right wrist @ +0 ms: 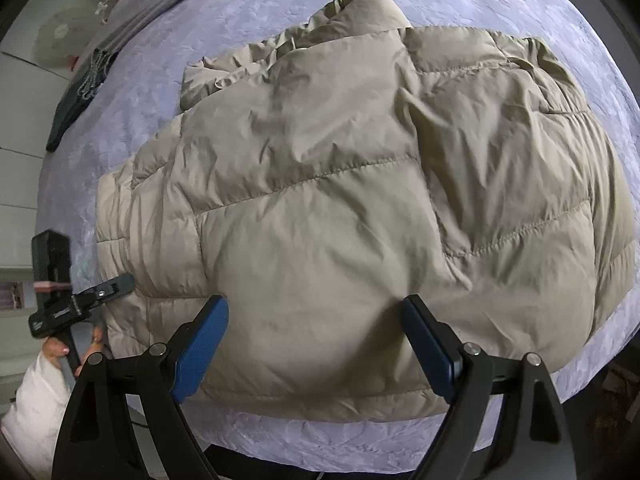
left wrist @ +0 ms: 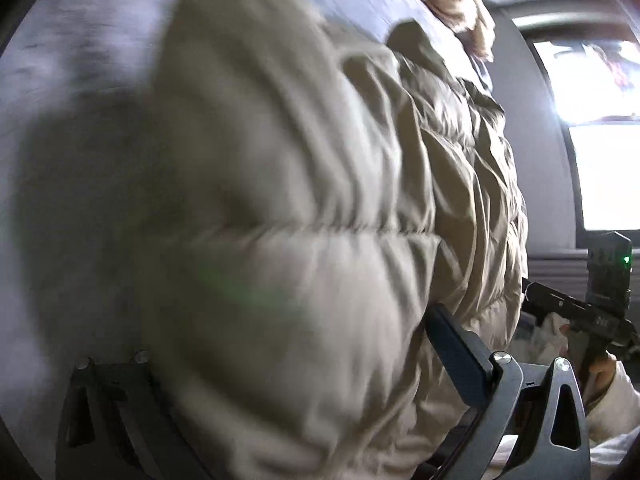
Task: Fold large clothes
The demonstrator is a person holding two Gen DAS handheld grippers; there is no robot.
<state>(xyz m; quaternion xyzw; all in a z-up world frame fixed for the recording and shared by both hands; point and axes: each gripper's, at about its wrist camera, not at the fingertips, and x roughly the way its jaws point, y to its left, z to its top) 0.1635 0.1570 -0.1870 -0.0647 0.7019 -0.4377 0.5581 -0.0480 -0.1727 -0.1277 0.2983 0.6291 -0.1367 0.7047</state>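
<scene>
The beige puffer jacket [right wrist: 340, 208] is lying partly folded on the lilac bedspread [right wrist: 168, 80]; I am hovering the right gripper [right wrist: 316, 344] spread above its hem, the left gripper [left wrist: 280, 360] bearing jacket fabric between its jaws, grip unclear; final folds remain.

Beige quilted jacket [right wrist: 340, 208] on lilac mottled bedcover [right wrist: 200, 52]; blue pads [right wrist: 200, 348] on black jaws.

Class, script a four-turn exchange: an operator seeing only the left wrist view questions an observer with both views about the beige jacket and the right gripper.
Operator: Is the right gripper shut?
Observer: No, it is open, its fingers apart over the jacket near its closest edge.
Operator: What else is on the bed cover?
Observer: A dark item lies at its far left edge.
</scene>
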